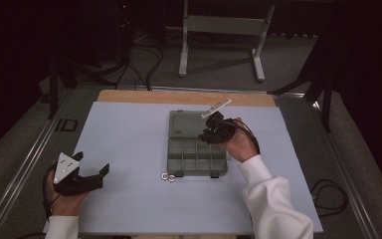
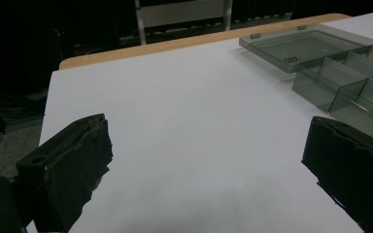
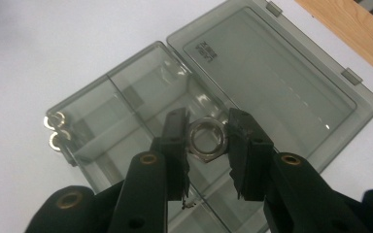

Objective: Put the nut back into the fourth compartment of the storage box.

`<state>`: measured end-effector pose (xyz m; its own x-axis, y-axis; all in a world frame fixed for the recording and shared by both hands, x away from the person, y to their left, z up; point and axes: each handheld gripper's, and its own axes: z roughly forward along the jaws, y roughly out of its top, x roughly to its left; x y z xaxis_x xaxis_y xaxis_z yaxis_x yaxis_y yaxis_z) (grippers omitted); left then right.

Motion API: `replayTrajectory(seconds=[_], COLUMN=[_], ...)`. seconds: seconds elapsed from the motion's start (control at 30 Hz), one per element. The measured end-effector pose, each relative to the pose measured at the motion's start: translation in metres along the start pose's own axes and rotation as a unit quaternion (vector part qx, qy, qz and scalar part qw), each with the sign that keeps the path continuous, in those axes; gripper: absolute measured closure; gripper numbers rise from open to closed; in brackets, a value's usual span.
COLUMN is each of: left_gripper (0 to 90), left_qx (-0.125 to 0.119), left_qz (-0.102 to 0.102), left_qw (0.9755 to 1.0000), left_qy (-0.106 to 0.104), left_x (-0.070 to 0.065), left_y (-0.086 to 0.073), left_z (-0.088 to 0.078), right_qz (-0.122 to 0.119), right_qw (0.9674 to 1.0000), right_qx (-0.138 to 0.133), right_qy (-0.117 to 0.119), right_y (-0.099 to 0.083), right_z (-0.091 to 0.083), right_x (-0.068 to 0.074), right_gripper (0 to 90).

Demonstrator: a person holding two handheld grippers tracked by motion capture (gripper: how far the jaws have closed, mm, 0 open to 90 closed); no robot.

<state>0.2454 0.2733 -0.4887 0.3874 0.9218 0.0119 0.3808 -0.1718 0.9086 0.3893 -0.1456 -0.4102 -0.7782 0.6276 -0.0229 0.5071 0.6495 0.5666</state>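
Observation:
A smoky clear compartment box (image 1: 175,159) lies open at the table's middle, its lid (image 1: 180,123) folded flat toward the far side. My right gripper (image 1: 210,130) hovers over the box and is shut on a metal nut (image 3: 207,140), which sits squarely between the two black jaws above the compartments (image 3: 126,97). Two more metal nuts (image 1: 168,177) lie on the white surface just outside the box's near left corner; they also show as nuts (image 3: 56,131) by the box's edge. My left gripper (image 1: 90,167) rests at the near left, open, with nothing between its jaws (image 2: 209,160).
The white table top (image 1: 124,149) has a wooden strip (image 1: 179,97) along its far edge. Beyond it stand a metal frame (image 1: 224,30) and floor cables. A cable loop (image 1: 328,196) lies right of the table.

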Motion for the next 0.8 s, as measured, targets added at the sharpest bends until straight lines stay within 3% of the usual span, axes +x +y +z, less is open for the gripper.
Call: replayTrajectory(seconds=[0.8], left_gripper=[3.7], left_qx=[-0.003], left_qz=[-0.004], left_qw=[1.0000], left_qy=[-0.001], left_x=[0.000], left_y=[0.000], left_z=[-0.001], right_qz=[0.024], right_qw=[0.9993], right_qx=[0.025], right_qy=[-0.016], right_y=[-0.013], right_z=[0.005], right_x=[-0.020], right_gripper=[70.2])
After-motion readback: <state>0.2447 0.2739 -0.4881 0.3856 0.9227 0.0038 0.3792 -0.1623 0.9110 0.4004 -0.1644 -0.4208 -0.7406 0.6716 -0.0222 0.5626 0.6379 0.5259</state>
